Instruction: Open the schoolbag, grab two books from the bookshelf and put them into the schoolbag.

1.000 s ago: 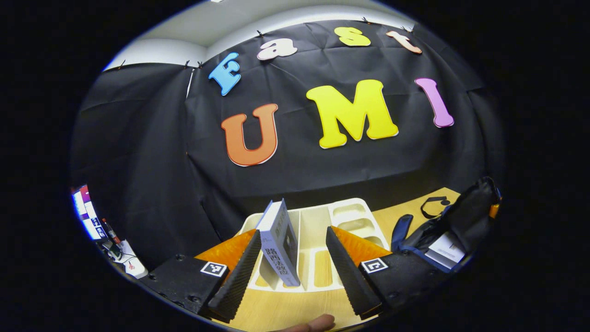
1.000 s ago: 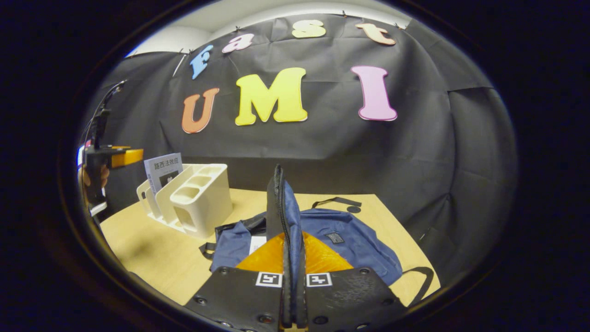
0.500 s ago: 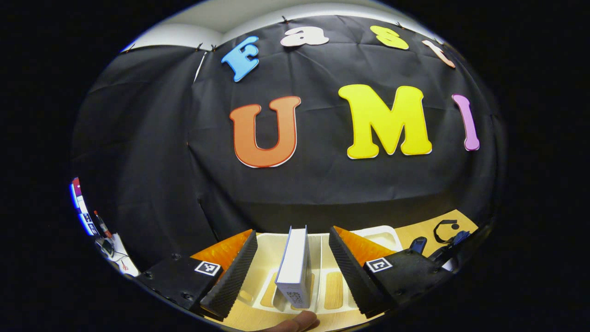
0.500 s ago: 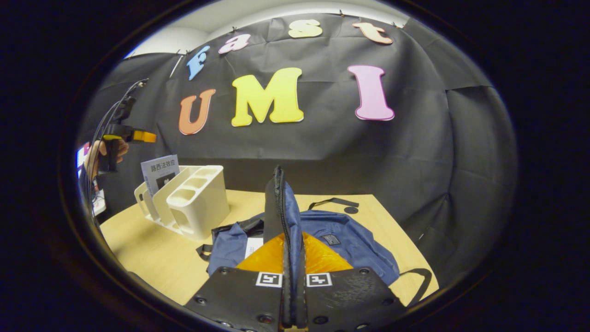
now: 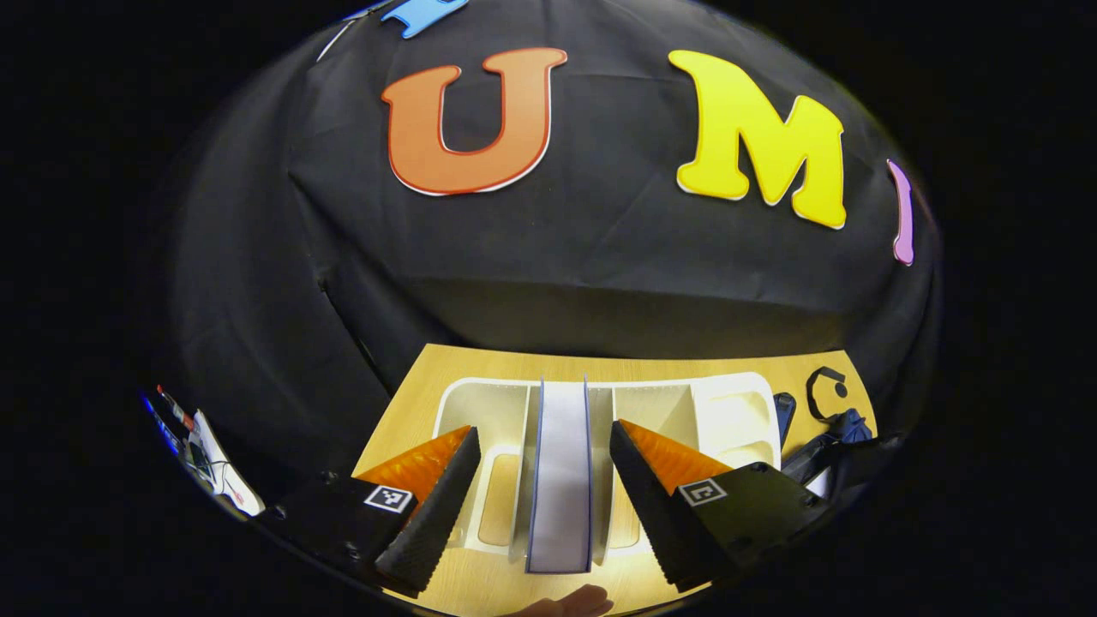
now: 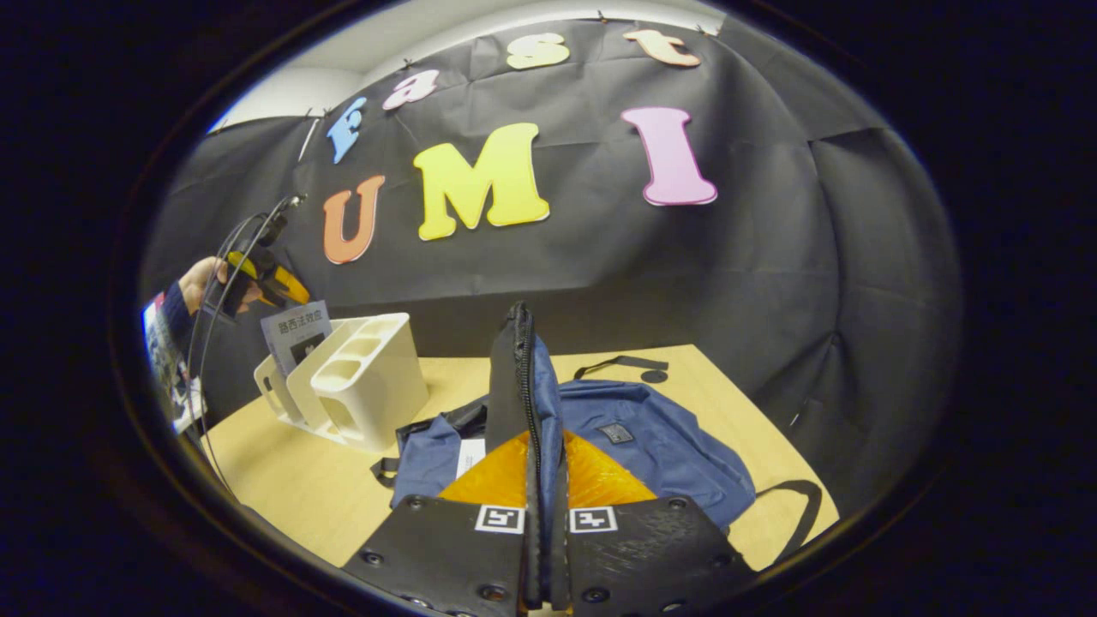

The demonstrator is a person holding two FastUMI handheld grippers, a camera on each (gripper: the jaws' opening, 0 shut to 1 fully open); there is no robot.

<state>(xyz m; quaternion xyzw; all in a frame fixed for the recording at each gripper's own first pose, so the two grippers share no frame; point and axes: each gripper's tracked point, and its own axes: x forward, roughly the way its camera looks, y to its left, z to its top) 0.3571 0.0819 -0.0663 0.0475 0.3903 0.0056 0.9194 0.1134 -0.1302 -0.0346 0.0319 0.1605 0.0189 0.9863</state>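
On the pale wooden worktop [image 6: 291,480], we see a cream plastic bookshelf [image 5: 737,411] holding a white book [image 5: 561,480] between the left gripper [image 5: 536,506]'s spread jaws; the right gripper [image 6: 545,548]'s jaws pinch the blue fabric schoolbag [image 6: 660,446]'s flap.

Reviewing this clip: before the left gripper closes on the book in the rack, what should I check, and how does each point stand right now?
1. Left gripper open: ok, its fingers stand apart.
2. Book between those fingers: ok, centred, with a gap on each side.
3. Book upright in the bookshelf: ok, edge-on in its slot.
4. Right gripper holding the schoolbag open: ok, shut on the zipper edge, lifted.
5. Bag mouth wide enough for the book: cannot tell.
6. First book already in the bag: cannot tell; something white shows at the opening.
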